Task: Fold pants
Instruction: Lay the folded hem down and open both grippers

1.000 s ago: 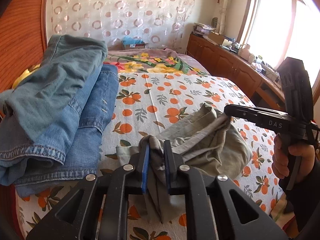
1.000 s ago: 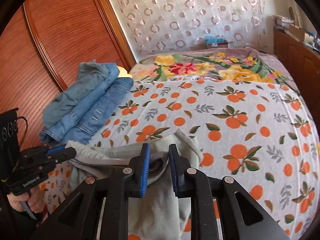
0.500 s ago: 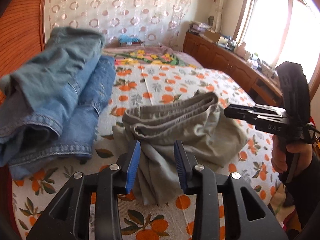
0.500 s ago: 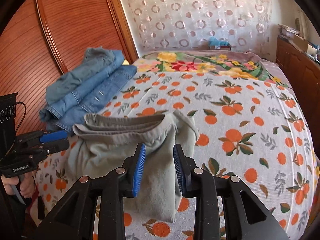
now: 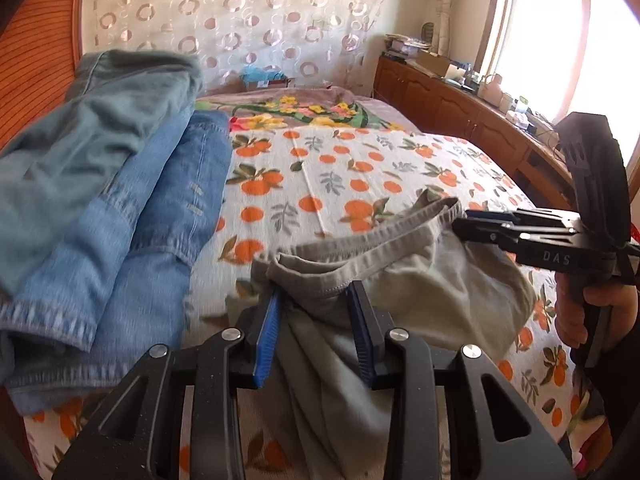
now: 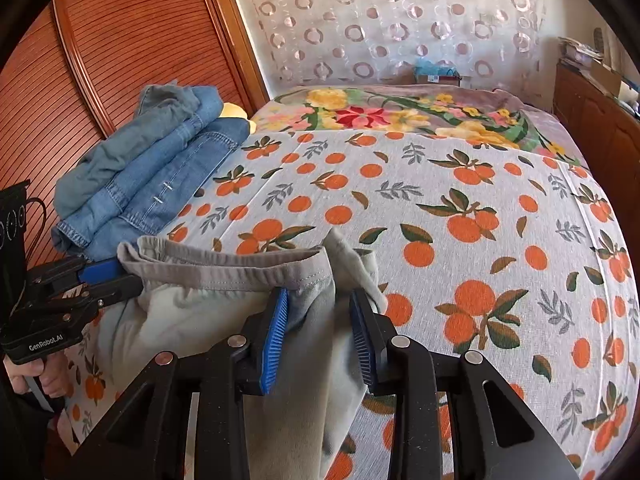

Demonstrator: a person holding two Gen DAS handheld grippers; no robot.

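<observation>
We are working on the grey pants (image 5: 420, 280), which are lying bunched at the near edge of the bed (image 6: 440, 208), waistband up and facing the far edge, the legs hanging off the near edge below us. The waistband is running between our two tools, so we are taking one end with each, probably so that we can pull it straight and lay the pants flat for the fold.

The left tongs (image 5: 316, 320) are straddling the left end of the waistband. Their jaws have just been closing, with cloth between the blue pads, yet the pads are standing apart and are not pinching it so far as we can see. The right tongs (image 6: 320, 320) are straddling the right end. Their jaws have just been opening, cloth is filling the gap, and they too are not clamping. We judge the grasp as not yet made.

The jeans (image 5: 140, 200) are sitting stacked along the left edge of the bed, just beside the pants, probably done and parked clear of the middle.

Beyond the far edge a small box (image 6: 436, 74) is holding something blue; we cannot tell what.
</observation>
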